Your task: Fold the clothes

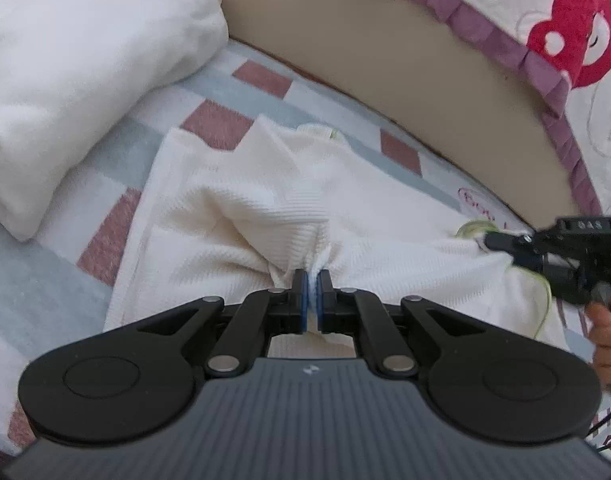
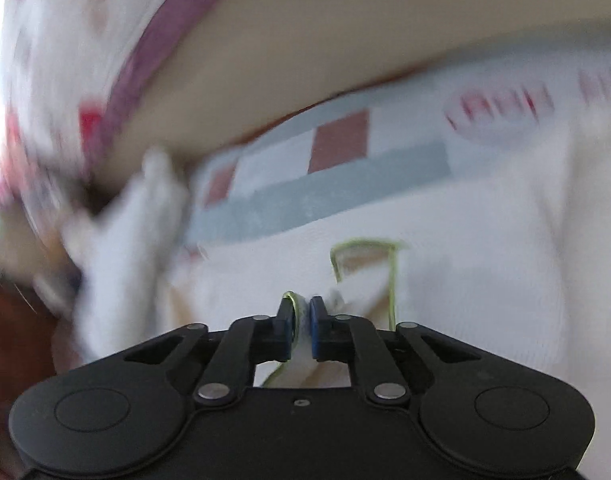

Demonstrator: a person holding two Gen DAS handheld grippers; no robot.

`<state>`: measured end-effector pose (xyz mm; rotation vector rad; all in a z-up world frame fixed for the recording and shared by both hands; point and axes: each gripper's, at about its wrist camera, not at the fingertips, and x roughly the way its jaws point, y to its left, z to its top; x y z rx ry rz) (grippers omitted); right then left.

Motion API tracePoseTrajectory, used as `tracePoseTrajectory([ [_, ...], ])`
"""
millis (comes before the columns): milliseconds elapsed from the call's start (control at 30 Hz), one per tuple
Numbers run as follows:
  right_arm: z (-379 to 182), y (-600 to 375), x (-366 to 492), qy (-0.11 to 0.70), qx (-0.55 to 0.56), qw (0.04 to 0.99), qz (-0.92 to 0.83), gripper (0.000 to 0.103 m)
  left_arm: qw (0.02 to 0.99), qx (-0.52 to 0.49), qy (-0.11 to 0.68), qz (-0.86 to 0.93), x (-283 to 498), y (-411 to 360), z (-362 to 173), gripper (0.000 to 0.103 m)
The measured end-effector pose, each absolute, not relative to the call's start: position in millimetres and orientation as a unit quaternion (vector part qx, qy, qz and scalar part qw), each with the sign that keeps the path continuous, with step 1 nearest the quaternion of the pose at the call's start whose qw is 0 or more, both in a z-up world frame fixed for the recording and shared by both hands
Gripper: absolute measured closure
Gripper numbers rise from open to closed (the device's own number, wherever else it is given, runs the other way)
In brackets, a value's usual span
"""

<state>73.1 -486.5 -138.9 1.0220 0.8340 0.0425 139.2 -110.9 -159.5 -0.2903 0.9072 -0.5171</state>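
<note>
Blur smears most of the right wrist view: the left third is streaks of white, pink and purple, and a pale bunched shape (image 2: 129, 248) there cannot be identified. The red marks on the bedsheet at upper right are unreadable. In the left wrist view the picture is sharper, but the near hem of the cream knit garment (image 1: 265, 208) is hidden under the gripper body, and its right part runs off behind the other tool. Only part of a hand (image 1: 609, 336) shows at the right edge, cut off by the frame.

The garment lies spread on a bed, over a checked bedsheet (image 1: 117, 148) of pale blue, white and dusty red squares. A white pillow (image 1: 77, 80) sits beyond it on the left, and a tan headboard (image 1: 385, 64) curves across the back, with a quilt (image 1: 565, 40) bearing a red bear figure and a purple ruffle above it.

The left gripper (image 1: 313, 284) is closed almost completely, its blue pads pinching a ridge of the knit fabric, which puckers toward the pinch in radiating folds. The right gripper (image 2: 301, 312) is also nearly closed, with a fold of white cloth and a thin yellow-green trim line (image 2: 391, 280) caught between its pads. In the left wrist view the same gripper's tip meets the garment's right edge near a loop of that green trim.
</note>
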Motion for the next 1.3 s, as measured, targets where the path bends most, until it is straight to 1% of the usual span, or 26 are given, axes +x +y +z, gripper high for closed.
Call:
tracePoseTrajectory([
  [100, -175.7, -503.6, 30.9, 0.302, 0.689, 0.656, 0.052, 0.094, 0.868, -0.139, 0.409, -0.244, 134.2, -105.1, -149.0, 0.1],
  [167, -198.3, -500.7, 5.1, 0.245, 0.772, 0.582, 0.068, 0.094, 0.875, -0.136, 0.404, -0.227, 129.6, -99.1, -145.1, 0.1],
  [200, -202.3, -499.9, -5.4, 0.239, 0.774, 0.582, 0.067, 0.094, 0.875, -0.137, 0.407, -0.221, 127.5, -95.1, -145.6, 0.1],
  [233, -202.1, -499.9, -14.4, 0.252, 0.756, 0.602, 0.057, 0.095, 0.87, -0.147, 0.414, -0.222, 126.8, -91.3, -147.8, 0.1],
  [333, -183.7, -499.3, -13.0, 0.313, 0.647, 0.695, 0.02, 0.095, 0.848, -0.181, 0.442, -0.229, 130.7, -86.4, -159.0, 0.1],
  [433, -164.0, -498.5, -9.4, 0.368, 0.52, 0.771, -0.016, 0.095, 0.844, -0.179, 0.448, -0.233, 132.7, -91.9, -163.3, 0.1],
  [467, -151.6, -491.6, -3.9, 0.375, 0.46, 0.804, -0.02, 0.095, 0.845, -0.174, 0.448, -0.233, 132.7, -94.2, -163.5, 0.1],
  [500, -137.4, -482.7, 2.8, 0.377, 0.395, 0.837, -0.02, 0.095, 0.846, -0.17, 0.449, -0.232, 133.0, -95.5, -163.4, 0.1],
  [600, -101.4, -466.7, 4.1, 0.325, 0.252, 0.908, -0.081, 0.09, 0.846, -0.176, 0.45, -0.226, 135.0, -91.8, -165.2, 0.1],
  [633, -93.3, -464.7, 0.3, 0.296, 0.212, 0.926, -0.1, 0.086, 0.843, -0.185, 0.451, -0.226, 136.2, -89.1, -166.5, 0.1],
  [667, -89.3, -465.7, -1.3, 0.277, 0.183, 0.937, -0.107, 0.07, 0.84, -0.194, 0.454, -0.226, 137.3, -86.6, -167.7, 0.099],
  [733, -84.0, -462.4, -3.8, 0.276, 0.118, 0.948, -0.107, 0.056, 0.83, -0.216, 0.459, -0.232, 137.5, -84.1, -167.6, 0.097],
  [800, -78.8, -458.3, -6.5, 0.277, 0.051, 0.954, -0.105, 0.053, 0.823, -0.228, 0.459, -0.245, 134.2, -86.0, -162.6, 0.096],
  [867, -78.5, -454.2, -18.6, 0.271, 0.005, 0.958, -0.09, 0.039, 0.816, -0.236, 0.456, -0.267, 126.7, -92.5, -154.8, 0.092],
  [900, -79.3, -452.7, -22.4, 0.273, -0.007, 0.959, -0.08, 0.035, 0.811, -0.239, 0.455, -0.28, 122.1, -96.5, -150.7, 0.086],
  [933, -81.3, -451.7, -24.6, 0.277, -0.012, 0.957, -0.081, 0.03, 0.806, -0.242, 0.453, -0.293, 117.5, -100.9, -146.7, 0.075],
  [967, -83.6, -450.8, -26.5, 0.281, -0.017, 0.956, -0.085, 0.029, 0.799, -0.239, 0.455, -0.312, 112.6, -107.8, -143.6, 0.068],
  [1000, -86.4, -449.9, -28.0, 0.285, -0.021, 0.954, -0.085, 0.029, 0.789, -0.234, 0.46, -0.334, 107.3, -116.4, -142.1, 0.059],
  [1067, -91.8, -450.5, -26.4, 0.298, -0.028, 0.951, -0.074, 0.029, 0.775, -0.21, 0.467, -0.37, 95.7, -136.9, -141.0, 0.057],
  [1133, -95.8, -451.8, -24.4, 0.311, -0.031, 0.948, -0.064, 0.029, 0.769, -0.171, 0.476, -0.391, 83.0, -160.6, -141.5, 0.05],
  [1233, -98.9, -458.6, -26.9, 0.334, -0.025, 0.94, -0.058, 0.03, 0.764, -0.118, 0.486, -0.408, 68.7, -195.2, -146.2, 0.043],
  [1300, -104.4, -465.2, -29.5, 0.347, -0.005, 0.936, -0.065, 0.03, 0.765, -0.089, 0.49, -0.408, 65.8, -212.3, -152.0, 0.041],
])
